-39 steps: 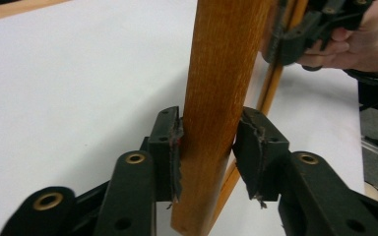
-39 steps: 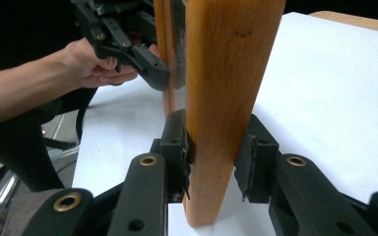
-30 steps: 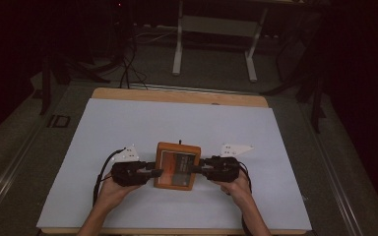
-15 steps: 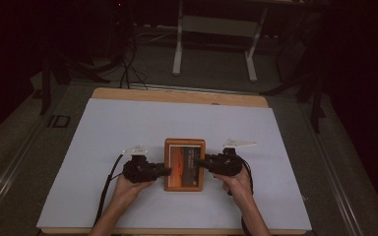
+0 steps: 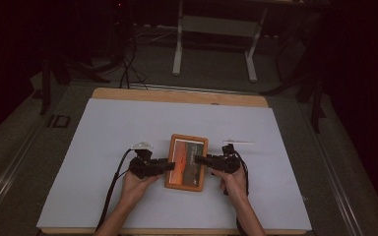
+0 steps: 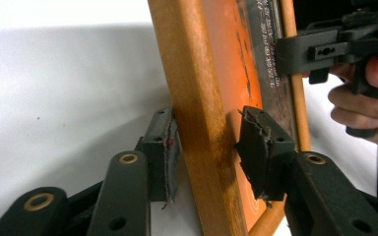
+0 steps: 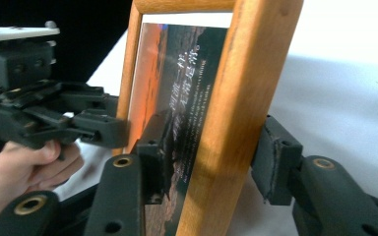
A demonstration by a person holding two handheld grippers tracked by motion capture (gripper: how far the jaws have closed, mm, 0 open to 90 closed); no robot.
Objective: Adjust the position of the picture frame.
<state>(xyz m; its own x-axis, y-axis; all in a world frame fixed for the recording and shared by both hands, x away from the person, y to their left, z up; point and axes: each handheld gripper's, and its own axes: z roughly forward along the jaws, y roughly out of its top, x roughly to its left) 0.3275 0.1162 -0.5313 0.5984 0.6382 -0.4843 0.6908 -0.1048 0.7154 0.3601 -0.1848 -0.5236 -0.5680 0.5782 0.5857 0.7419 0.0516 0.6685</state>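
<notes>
A wooden picture frame (image 5: 187, 162) with an orange sunset print lies flat on the white table cover. My left gripper (image 5: 170, 164) is at its left edge and my right gripper (image 5: 200, 159) at its right edge, each held in a hand. In the left gripper view the wooden rail (image 6: 197, 123) stands between the jaws of the left gripper (image 6: 204, 147); they have just been opening, and a gap shows at one pad. The right gripper view has the other rail (image 7: 231, 98) between the right gripper's (image 7: 211, 147) jaws, which have also just been opening and stand off the wood.
A thin white strip (image 5: 237, 142) lies on the cover just beyond the right hand. The white cover (image 5: 103, 137) spreads wide around the frame, with the table's wooden far edge (image 5: 177, 96) behind it. Cables trail from both grippers toward the near edge.
The frame came down from a lifted, tilted pose to lie flat on the cover. Both hands sank with it, and both pairs of jaws have opened off the rails.
</notes>
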